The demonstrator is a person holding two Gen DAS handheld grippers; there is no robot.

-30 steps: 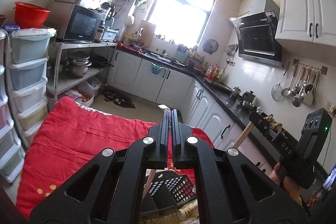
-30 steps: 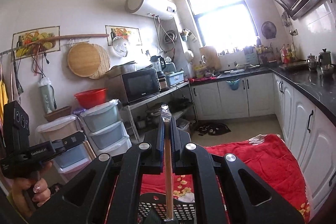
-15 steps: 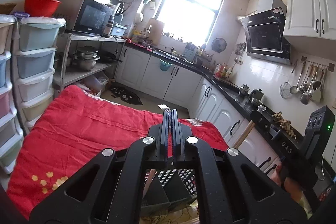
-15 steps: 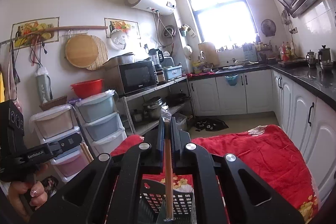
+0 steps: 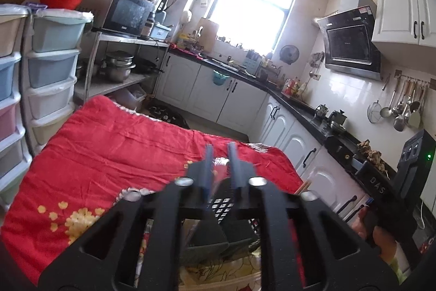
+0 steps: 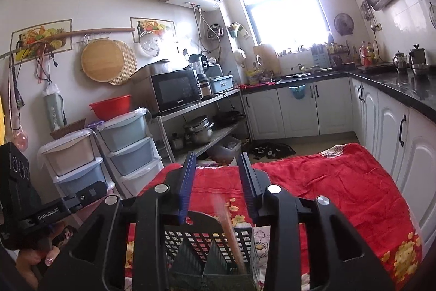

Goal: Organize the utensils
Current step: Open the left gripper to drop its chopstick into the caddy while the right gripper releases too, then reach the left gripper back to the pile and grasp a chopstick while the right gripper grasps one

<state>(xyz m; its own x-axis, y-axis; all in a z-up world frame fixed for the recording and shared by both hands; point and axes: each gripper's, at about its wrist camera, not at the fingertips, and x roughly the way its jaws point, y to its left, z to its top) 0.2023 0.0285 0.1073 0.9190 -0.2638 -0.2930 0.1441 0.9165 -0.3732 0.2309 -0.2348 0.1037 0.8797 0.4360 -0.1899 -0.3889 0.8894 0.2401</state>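
Jaws opening on both! Right gripper (image 6: 219, 176) spread above the black utensil basket (image 6: 209, 242), wooden chopsticks (image 6: 227, 225) blurred between the pads, tips in the basket's right compartment. Left gripper (image 5: 220, 162) parting just over the same basket (image 5: 222, 206); between its pads, only a faint blur.

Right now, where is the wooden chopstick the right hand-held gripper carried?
In the right wrist view the wooden chopstick stands blurred between the opening right hand-held gripper jaws, inside the black plastic mesh utensil basket.
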